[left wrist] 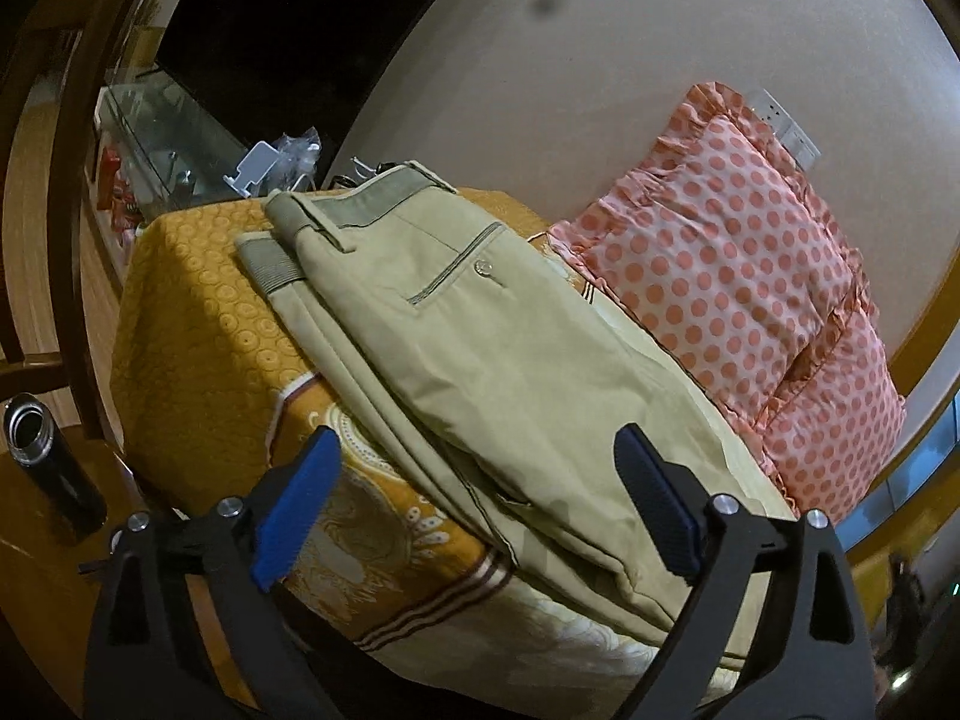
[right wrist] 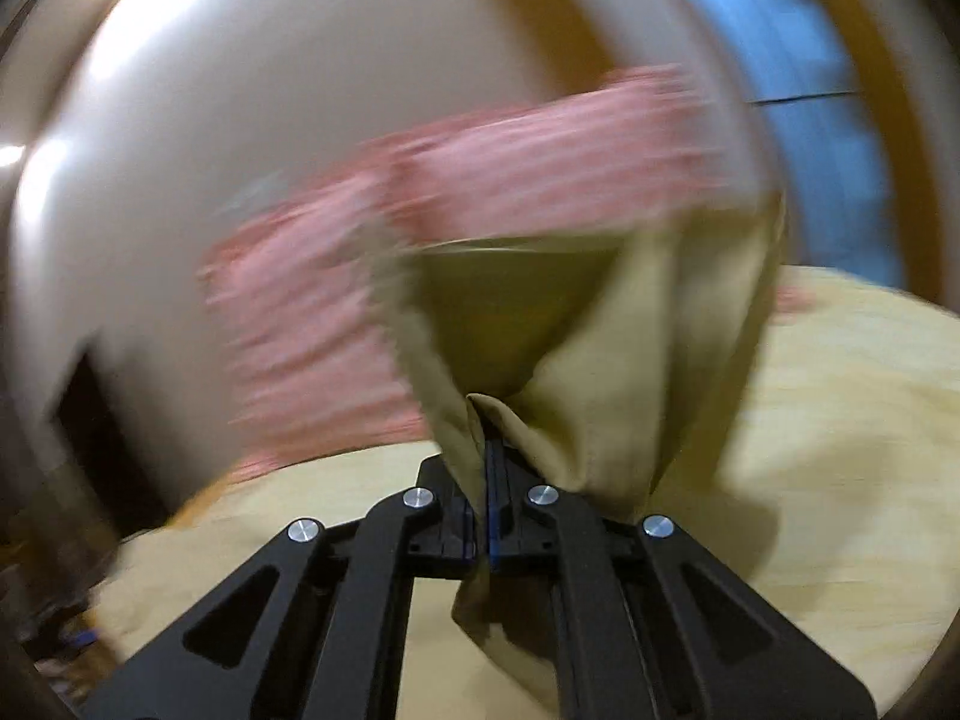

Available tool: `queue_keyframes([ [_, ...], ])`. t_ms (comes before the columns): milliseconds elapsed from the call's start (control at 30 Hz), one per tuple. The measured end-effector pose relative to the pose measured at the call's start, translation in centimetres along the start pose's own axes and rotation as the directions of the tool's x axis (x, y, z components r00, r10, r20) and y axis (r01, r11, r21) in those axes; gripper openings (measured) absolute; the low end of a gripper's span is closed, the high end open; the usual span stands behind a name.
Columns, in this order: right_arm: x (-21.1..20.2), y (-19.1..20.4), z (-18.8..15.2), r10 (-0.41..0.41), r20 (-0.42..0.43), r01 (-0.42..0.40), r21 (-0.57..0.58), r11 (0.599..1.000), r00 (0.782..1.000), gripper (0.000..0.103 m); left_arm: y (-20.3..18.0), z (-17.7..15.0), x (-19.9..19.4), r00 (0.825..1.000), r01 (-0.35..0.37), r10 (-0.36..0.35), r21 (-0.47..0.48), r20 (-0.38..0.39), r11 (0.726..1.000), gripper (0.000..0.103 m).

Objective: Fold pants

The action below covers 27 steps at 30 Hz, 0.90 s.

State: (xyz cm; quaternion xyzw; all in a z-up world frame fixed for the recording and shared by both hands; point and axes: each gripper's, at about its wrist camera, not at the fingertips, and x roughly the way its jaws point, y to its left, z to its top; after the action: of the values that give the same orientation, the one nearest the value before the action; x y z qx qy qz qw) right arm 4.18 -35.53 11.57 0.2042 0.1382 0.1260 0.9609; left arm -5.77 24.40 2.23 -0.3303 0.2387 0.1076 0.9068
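Note:
Khaki pants (left wrist: 480, 354) lie lengthwise on a yellow patterned bedspread (left wrist: 198, 300), waistband at the far end, back pocket up. My left gripper (left wrist: 477, 450) is open, its blue pads on either side of the near part of the pants, just above them. In the blurred right wrist view my right gripper (right wrist: 487, 450) is shut on a bunch of the khaki pants fabric (right wrist: 576, 360), which is lifted above the bed (right wrist: 840, 420).
Two pink polka-dot pillows (left wrist: 738, 276) lean on the wall to the right of the pants; they also show in the right wrist view (right wrist: 480, 180). A black flask (left wrist: 48, 468) stands on a wooden surface at left. Clutter and a glass case (left wrist: 168, 138) sit behind the bed.

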Motion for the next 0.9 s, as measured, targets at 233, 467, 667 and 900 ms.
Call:
queue_keyframes([
  [233, 10.3, 17.7, -11.2, 0.258, -0.581, -0.44, -0.195, 0.877, 0.772, 0.025, 0.1, 0.5, 1.0, 1.0, 0.014, -0.015, -0.007, -0.017, 1.0, 0.097],
  [467, 6.7, 17.8, -12.3, 0.296, -0.548, -0.48, -0.229, 0.847, 0.783, 0.093, 0.6, 1.8, 1.7, 1.0, -0.004, 0.004, -0.012, -0.012, 1.0, 0.099],
  [667, 6.1, 14.8, -9.7, 0.321, -0.467, -0.418, -0.119, 0.901, 0.824, 0.095, 1.3, 3.7, 3.3, 0.998, -0.06, 0.059, -0.053, -0.012, 0.997, 0.098],
  [900, 6.3, 12.4, -9.3, 0.342, -0.428, -0.405, -0.064, 0.912, 0.837, 0.095, 2.3, 5.7, 5.8, 0.987, -0.147, 0.138, -0.122, -0.082, 0.982, 0.015],
])
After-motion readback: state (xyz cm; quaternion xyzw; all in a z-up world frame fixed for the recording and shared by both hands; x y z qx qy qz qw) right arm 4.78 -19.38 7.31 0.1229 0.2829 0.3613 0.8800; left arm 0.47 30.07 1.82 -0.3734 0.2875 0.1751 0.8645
